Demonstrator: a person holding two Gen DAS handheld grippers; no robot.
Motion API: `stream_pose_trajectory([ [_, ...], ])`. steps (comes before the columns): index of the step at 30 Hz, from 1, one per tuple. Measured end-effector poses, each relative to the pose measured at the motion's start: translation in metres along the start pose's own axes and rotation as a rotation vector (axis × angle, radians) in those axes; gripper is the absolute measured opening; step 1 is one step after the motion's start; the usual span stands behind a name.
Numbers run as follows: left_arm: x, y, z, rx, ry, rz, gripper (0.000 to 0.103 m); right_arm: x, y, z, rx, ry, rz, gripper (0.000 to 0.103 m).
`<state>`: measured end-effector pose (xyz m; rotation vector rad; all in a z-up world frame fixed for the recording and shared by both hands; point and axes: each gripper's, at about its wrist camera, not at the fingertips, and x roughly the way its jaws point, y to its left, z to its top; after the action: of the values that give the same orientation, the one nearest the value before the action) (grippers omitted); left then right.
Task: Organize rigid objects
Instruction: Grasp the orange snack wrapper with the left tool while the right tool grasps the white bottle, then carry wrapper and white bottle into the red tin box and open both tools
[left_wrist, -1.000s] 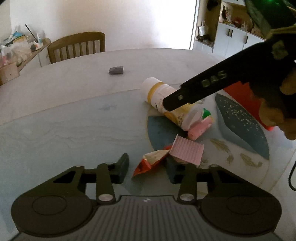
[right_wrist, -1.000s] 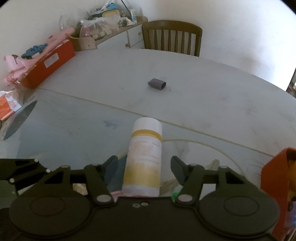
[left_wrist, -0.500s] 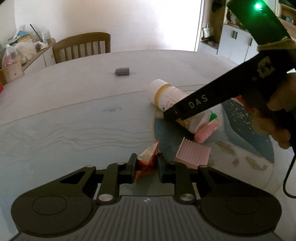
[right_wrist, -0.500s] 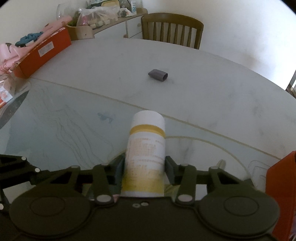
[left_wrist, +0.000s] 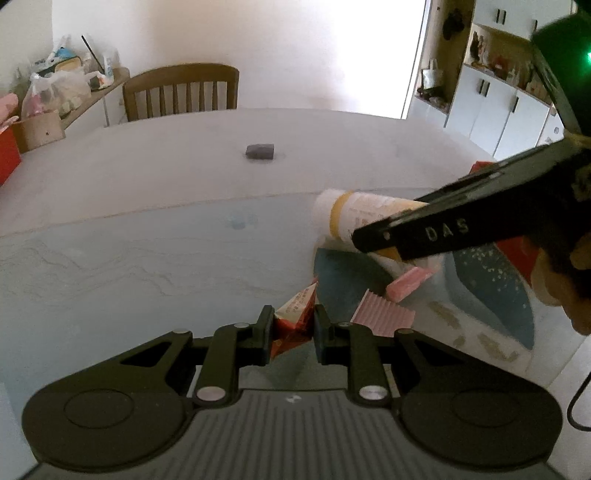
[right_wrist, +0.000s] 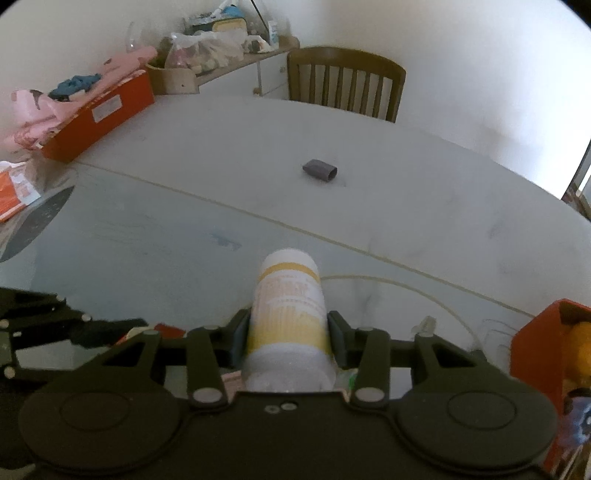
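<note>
My left gripper (left_wrist: 290, 325) is shut on a small red and white snack packet (left_wrist: 295, 314) at the near edge of the glass table top. My right gripper (right_wrist: 288, 332) is shut on a white bottle with yellow bands (right_wrist: 288, 314), which points away from me and is lifted a little; in the left wrist view the same bottle (left_wrist: 354, 214) sits in the right gripper's black fingers (left_wrist: 413, 236). A pink ribbed block (left_wrist: 384, 317) and a pink bar (left_wrist: 410, 280) lie just right of the left gripper. A small dark grey piece (right_wrist: 320, 170) lies farther out on the table.
An orange-red box (right_wrist: 99, 114) with pink cloth stands at the table's far left, another orange box (right_wrist: 543, 339) at the near right. A wooden chair (right_wrist: 343, 86) stands behind the table. A cluttered sideboard (right_wrist: 221, 44) runs along the wall. A dark blue oval mat (left_wrist: 491, 291) lies under the glass.
My left gripper closed on the red packet. My right gripper closed on the white bottle and raised it slightly off the table.
</note>
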<state>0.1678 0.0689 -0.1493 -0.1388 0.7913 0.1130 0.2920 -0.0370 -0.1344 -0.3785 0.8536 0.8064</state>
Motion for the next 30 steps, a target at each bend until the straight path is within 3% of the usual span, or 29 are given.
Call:
stream_pose_trajectory([
  [14, -0.035, -0.006, 0.006, -0.030, -0.021, -0.040, 0.021, -0.064, 0.004, -0.021, 0.079, -0.072, -0.002, 0.044],
  [30, -0.083, -0.040, 0.027, 0.025, -0.079, -0.137, 0.021, -0.149, -0.002, -0.050, 0.205, -0.195, -0.102, 0.044],
])
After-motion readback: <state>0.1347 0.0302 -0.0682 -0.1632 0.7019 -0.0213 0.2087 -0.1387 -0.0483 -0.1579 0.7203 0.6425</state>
